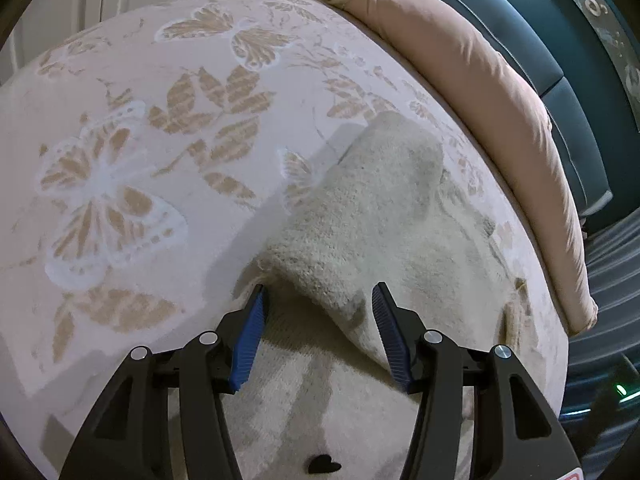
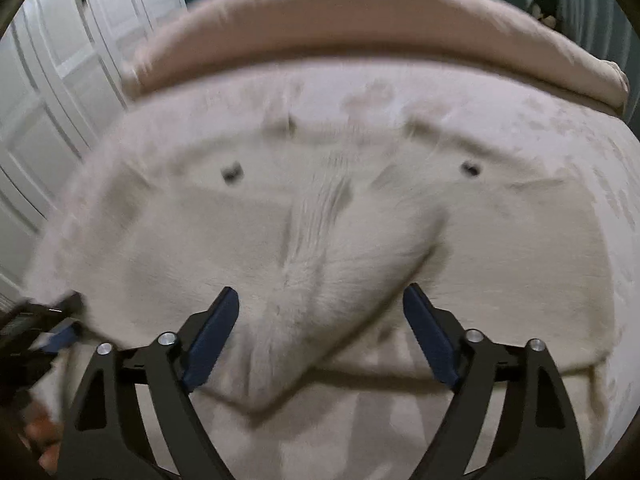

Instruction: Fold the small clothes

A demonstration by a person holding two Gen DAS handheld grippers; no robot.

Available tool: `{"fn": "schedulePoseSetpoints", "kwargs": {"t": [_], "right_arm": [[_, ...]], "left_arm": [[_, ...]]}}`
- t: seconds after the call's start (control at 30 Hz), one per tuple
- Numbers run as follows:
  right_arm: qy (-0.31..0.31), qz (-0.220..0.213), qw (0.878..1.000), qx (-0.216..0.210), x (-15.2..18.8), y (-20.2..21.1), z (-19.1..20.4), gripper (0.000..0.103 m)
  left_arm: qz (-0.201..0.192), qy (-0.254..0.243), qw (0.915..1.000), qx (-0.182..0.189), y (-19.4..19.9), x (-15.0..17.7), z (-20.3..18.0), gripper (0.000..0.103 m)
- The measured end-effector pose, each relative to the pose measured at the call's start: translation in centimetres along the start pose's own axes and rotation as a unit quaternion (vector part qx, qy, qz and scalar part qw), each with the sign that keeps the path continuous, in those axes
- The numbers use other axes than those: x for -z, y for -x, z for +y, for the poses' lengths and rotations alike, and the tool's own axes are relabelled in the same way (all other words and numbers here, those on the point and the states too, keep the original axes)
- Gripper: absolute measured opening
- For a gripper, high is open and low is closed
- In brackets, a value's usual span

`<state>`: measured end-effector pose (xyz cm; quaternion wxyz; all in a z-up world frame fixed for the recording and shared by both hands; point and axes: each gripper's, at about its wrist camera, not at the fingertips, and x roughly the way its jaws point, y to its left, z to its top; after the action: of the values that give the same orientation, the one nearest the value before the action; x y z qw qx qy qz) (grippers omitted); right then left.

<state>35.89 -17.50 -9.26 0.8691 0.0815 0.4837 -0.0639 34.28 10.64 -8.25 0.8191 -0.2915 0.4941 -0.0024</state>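
A cream fuzzy knit garment (image 1: 372,208) lies spread on a pink bedspread with a butterfly pattern (image 1: 120,152). In the left wrist view my left gripper (image 1: 318,300) is open, its blue pads on either side of a raised fold of the garment, not closed on it. In the right wrist view, which is blurred, the garment (image 2: 500,248) lies flat with two dark buttons, and a folded flap (image 2: 332,280) rises between the jaws of my open right gripper (image 2: 320,300). The left gripper (image 2: 60,328) shows at the left edge there.
A rolled pink blanket (image 1: 500,92) runs along the far side of the bed; it also shows in the right wrist view (image 2: 360,36). A teal headboard (image 1: 560,60) stands behind it. White cupboard doors (image 2: 60,80) are at the left.
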Motion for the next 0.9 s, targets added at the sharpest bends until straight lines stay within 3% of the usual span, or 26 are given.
{"fn": "schedulePoseSetpoints", "kwargs": {"t": [0.03,0.07,0.13,0.23,0.27,0.37,0.4,0.43,0.47,0.53,0.63,0.73,0.8,0.83,0.9], "right_arm": [[0.006,0.012,1.000,0.004,-0.1,-0.9,0.2,0.037],[0.000,0.012,1.000,-0.011,-0.5,-0.6,0.0,0.014],[-0.053,-0.054,0.994,-0.079,-1.4,3.5,-2.3,0.012],[-0.106,-0.133,0.978,-0.119,-0.7,8.3,-6.8,0.013],[-0.125,-0.133,0.976,-0.121,-0.2,8.3,-8.6,0.017],[-0.158,-0.027,0.986,-0.046,2.6,2.6,-13.5,0.021],[-0.176,0.000,0.983,-0.055,4.1,1.0,-15.1,0.020],[-0.199,-0.019,0.976,-0.086,4.8,1.6,-16.0,0.022],[-0.220,-0.030,0.969,-0.106,5.3,2.5,-16.8,0.035],[-0.239,-0.053,0.965,-0.098,5.9,4.2,-18.0,0.061],[-0.247,-0.057,0.963,-0.090,6.3,4.7,-19.2,0.063],[-0.267,-0.043,0.959,-0.082,6.2,3.6,-19.9,0.061],[-0.261,-0.023,0.963,-0.058,4.6,3.0,-19.8,0.044],[-0.247,-0.013,0.968,-0.053,3.1,2.5,-19.7,0.013],[-0.218,-0.035,0.973,-0.071,0.7,4.5,-18.5,0.009]], "left_arm": [[-0.001,0.000,1.0000,-0.002,-0.1,-0.1,-0.1,0.052],[-0.001,0.001,1.0000,-0.001,0.1,-0.6,0.1,0.052],[-0.002,0.002,1.0000,0.008,0.3,-0.8,-0.1,0.052],[-0.003,-0.001,0.9999,0.014,0.1,-0.9,0.1,0.052],[0.000,-0.001,0.9999,0.017,-0.2,-0.8,0.1,0.052],[-0.002,-0.017,0.9999,-0.003,-1.0,0.0,-0.5,0.052],[-0.006,-0.024,0.9996,-0.013,-1.1,0.2,-0.9,0.051],[-0.007,-0.031,0.9993,-0.018,-1.0,0.4,-1.4,0.052],[-0.004,-0.029,0.9995,-0.013,-0.9,0.5,-1.6,0.052],[0.007,-0.006,0.9998,0.017,-0.6,0.5,-1.4,0.052],[0.019,0.027,0.9985,0.043,-0.7,0.3,-0.8,0.052],[0.020,0.041,0.9981,0.041,-1.0,0.0,-0.7,0.051],[0.016,0.041,0.9983,0.038,-1.2,-0.3,-0.9,0.032],[0.015,0.040,0.9982,0.042,-1.3,-0.6,-1.1,0.007],[0.003,0.028,0.9984,0.049,-1.0,-1.2,-1.8,0.004]]}}
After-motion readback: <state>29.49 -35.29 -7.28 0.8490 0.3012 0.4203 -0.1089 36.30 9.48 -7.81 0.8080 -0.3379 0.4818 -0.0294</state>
